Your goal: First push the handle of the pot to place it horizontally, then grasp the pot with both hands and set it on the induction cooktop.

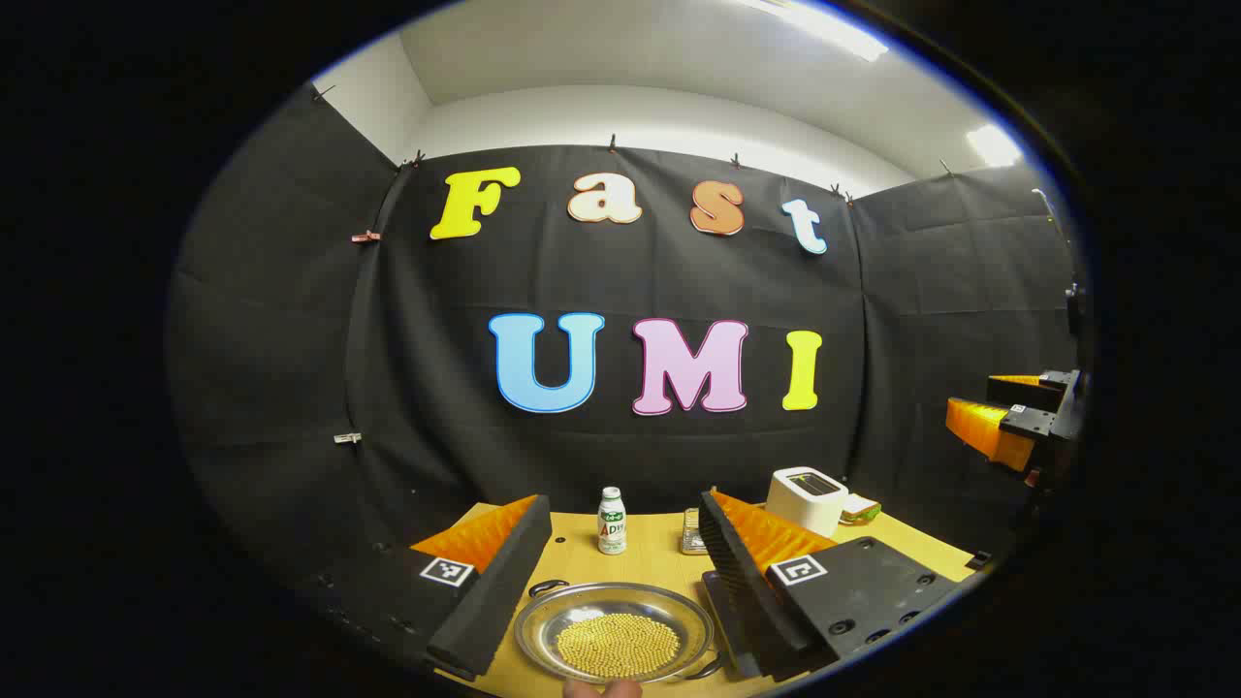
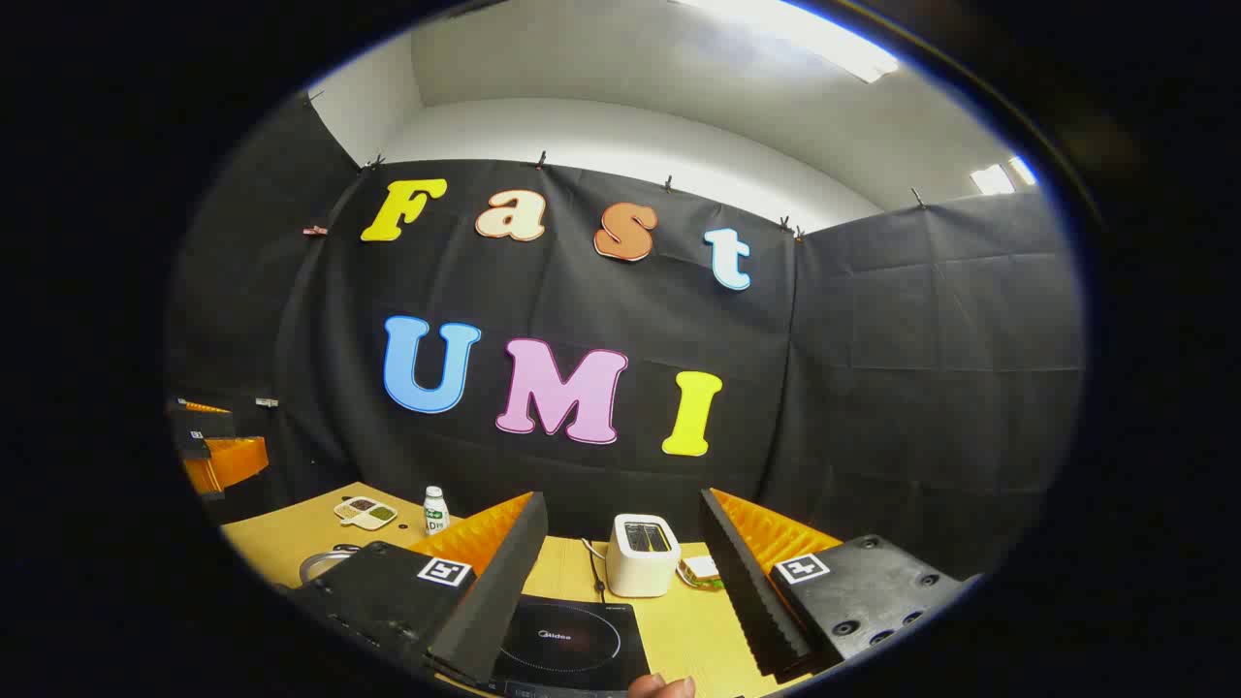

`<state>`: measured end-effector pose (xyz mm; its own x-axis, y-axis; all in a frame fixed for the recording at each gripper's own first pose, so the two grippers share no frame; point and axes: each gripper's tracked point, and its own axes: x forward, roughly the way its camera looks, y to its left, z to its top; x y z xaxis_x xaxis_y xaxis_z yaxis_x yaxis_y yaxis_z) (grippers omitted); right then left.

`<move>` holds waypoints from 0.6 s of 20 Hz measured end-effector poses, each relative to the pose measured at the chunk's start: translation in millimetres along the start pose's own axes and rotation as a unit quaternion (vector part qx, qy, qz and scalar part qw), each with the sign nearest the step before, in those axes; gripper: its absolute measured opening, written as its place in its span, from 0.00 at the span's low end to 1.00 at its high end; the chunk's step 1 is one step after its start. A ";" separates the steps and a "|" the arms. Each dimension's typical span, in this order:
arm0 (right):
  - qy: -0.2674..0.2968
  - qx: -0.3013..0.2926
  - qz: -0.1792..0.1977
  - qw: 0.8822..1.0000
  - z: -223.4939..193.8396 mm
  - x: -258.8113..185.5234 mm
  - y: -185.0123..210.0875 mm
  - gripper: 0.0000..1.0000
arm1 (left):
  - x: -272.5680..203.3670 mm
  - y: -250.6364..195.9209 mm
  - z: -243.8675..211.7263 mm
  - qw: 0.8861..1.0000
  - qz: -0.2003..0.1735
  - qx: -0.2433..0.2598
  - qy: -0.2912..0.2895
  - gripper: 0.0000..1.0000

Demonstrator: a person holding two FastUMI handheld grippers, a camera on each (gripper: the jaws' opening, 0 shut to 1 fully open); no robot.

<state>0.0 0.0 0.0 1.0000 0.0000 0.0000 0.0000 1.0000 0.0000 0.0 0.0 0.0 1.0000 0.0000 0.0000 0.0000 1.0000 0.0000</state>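
A shallow steel pot (image 1: pixel 616 635) holding small yellow beads sits on the wooden table (image 1: pixel 654 557), low in the left gripper view. One loop handle (image 1: pixel 548 587) points to the far left and the other (image 1: pixel 710 667) to the near right, so they lie on a diagonal. My left gripper (image 1: pixel 622 502) hovers above the pot, open, with a finger on each side of it and touching nothing. In the right gripper view the black induction cooktop (image 2: pixel 572 645) lies under my open right gripper (image 2: pixel 622 499). The pot's rim (image 2: pixel 325 562) peeks out at the left there.
A small white bottle (image 1: pixel 612 521) stands behind the pot, with a small packet (image 1: pixel 691 531) beside it. A white toaster (image 2: pixel 643 553) stands behind the cooktop, its cord trailing left. A divided snack dish (image 2: pixel 365 512) lies at far left. The other gripper (image 1: pixel 1018 417) hangs at the right.
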 end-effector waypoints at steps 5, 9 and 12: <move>-0.003 0.002 0.002 1.000 2.2 0.1 3.5 0.97 | 2.6 -0.7 5.1 1.000 -0.004 0.012 -0.006 0.95; -0.005 0.004 0.001 1.000 5.5 -1.3 3.6 0.97 | 1.6 -2.5 5.2 1.000 -0.005 0.012 -0.006 0.95; -0.004 0.004 -0.001 1.000 3.2 -3.5 2.5 0.98 | 0.3 -1.2 4.9 1.000 -0.004 0.010 -0.005 0.95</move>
<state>-3.5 2.5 3.2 1.0000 -0.0022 0.0071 0.0022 1.0000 0.0075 0.3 -1.2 4.9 0.9999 -0.0080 0.0099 0.0078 0.9998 0.0198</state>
